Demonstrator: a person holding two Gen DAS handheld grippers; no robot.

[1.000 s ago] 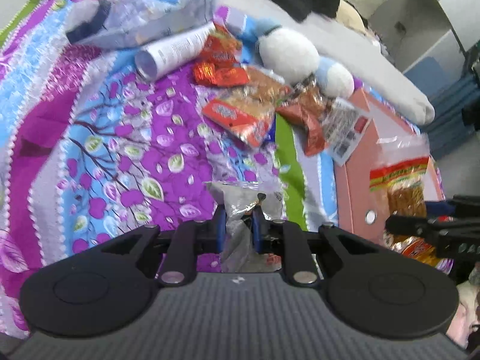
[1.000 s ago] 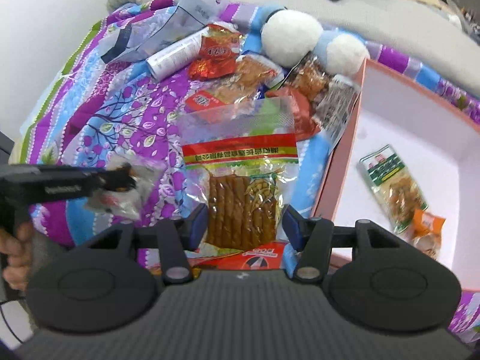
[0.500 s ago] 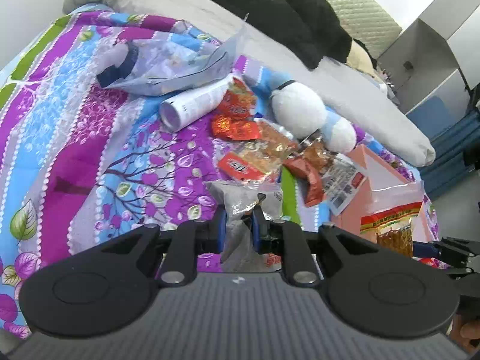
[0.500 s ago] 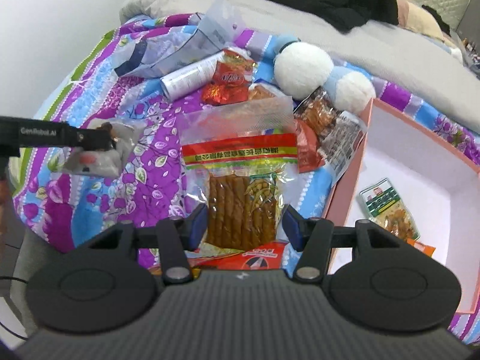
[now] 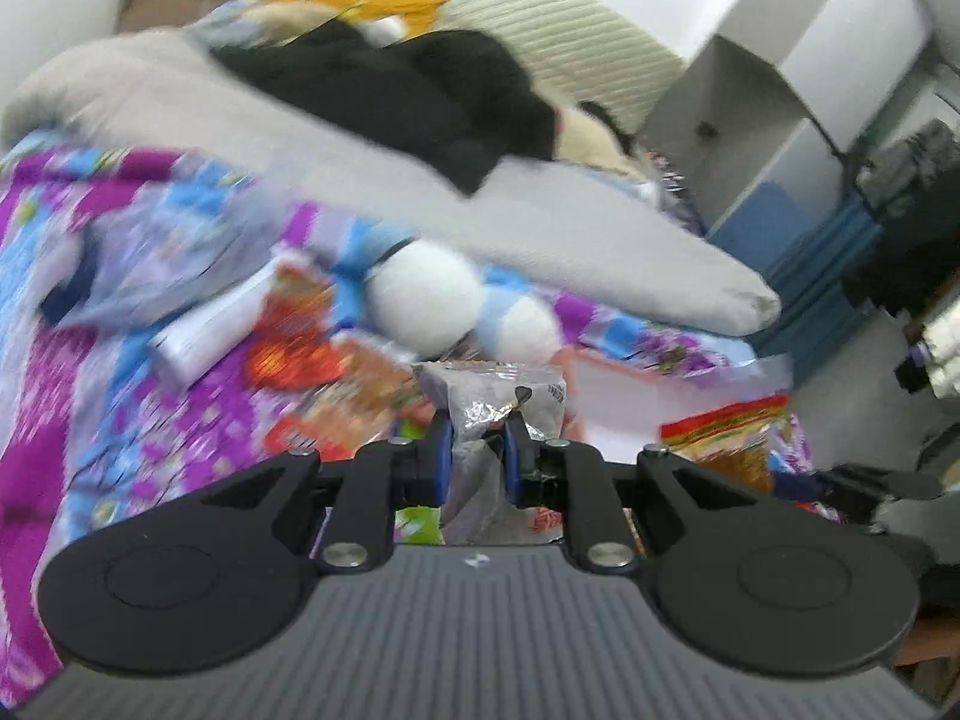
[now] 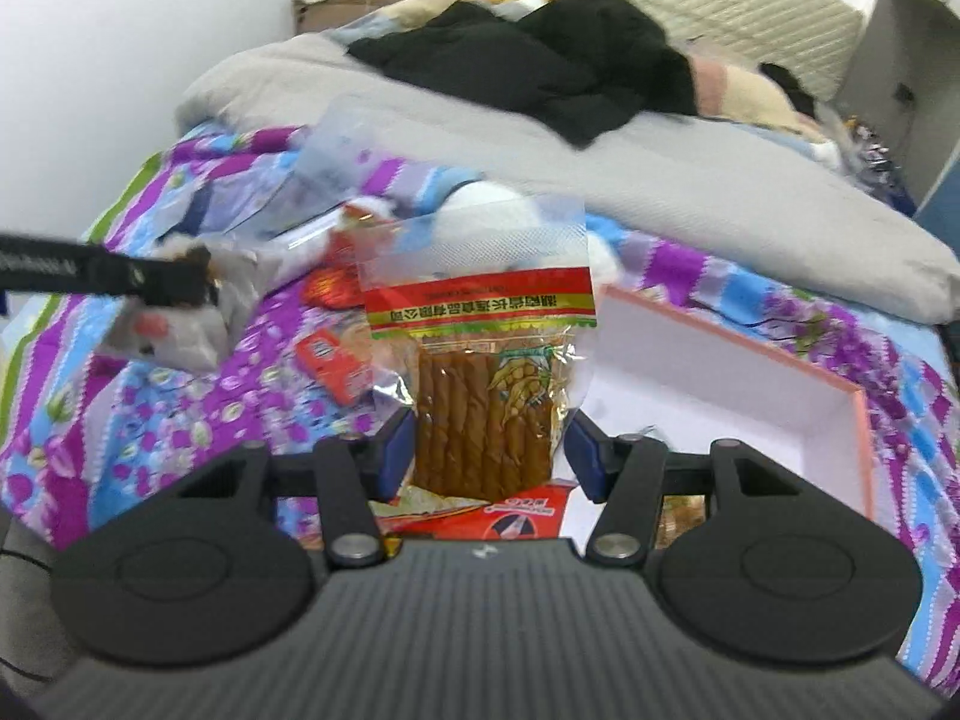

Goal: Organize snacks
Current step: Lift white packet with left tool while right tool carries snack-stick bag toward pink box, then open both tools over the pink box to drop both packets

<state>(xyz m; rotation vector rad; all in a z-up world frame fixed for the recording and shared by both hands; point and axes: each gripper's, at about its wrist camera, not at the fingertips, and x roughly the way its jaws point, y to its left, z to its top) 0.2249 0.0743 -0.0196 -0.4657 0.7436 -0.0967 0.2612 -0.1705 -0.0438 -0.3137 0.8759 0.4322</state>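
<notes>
My left gripper [image 5: 475,441] is shut on a small silver snack packet [image 5: 492,399], held up above the bed; it also shows in the right wrist view [image 6: 180,318]. My right gripper [image 6: 489,450] is shut on a clear bag of brown twisted sticks [image 6: 483,372] with a red and green label, held just left of the pink box [image 6: 750,372]. That bag also shows in the left wrist view [image 5: 729,441]. Several loose red and orange snack packets [image 5: 300,348] lie on the purple floral bedspread [image 6: 180,432].
A white and blue plush toy [image 5: 432,300] lies behind the snacks. A white tube [image 5: 204,330] and a clear plastic bag [image 5: 156,264] lie at the left. A grey duvet [image 6: 660,180] with black clothing [image 6: 528,66] covers the far bed. A snack packet lies in the box under the right gripper.
Both grippers have risen and tilted up with their packets, so the far bed and wall now show. The left gripper has swung right toward the box.
</notes>
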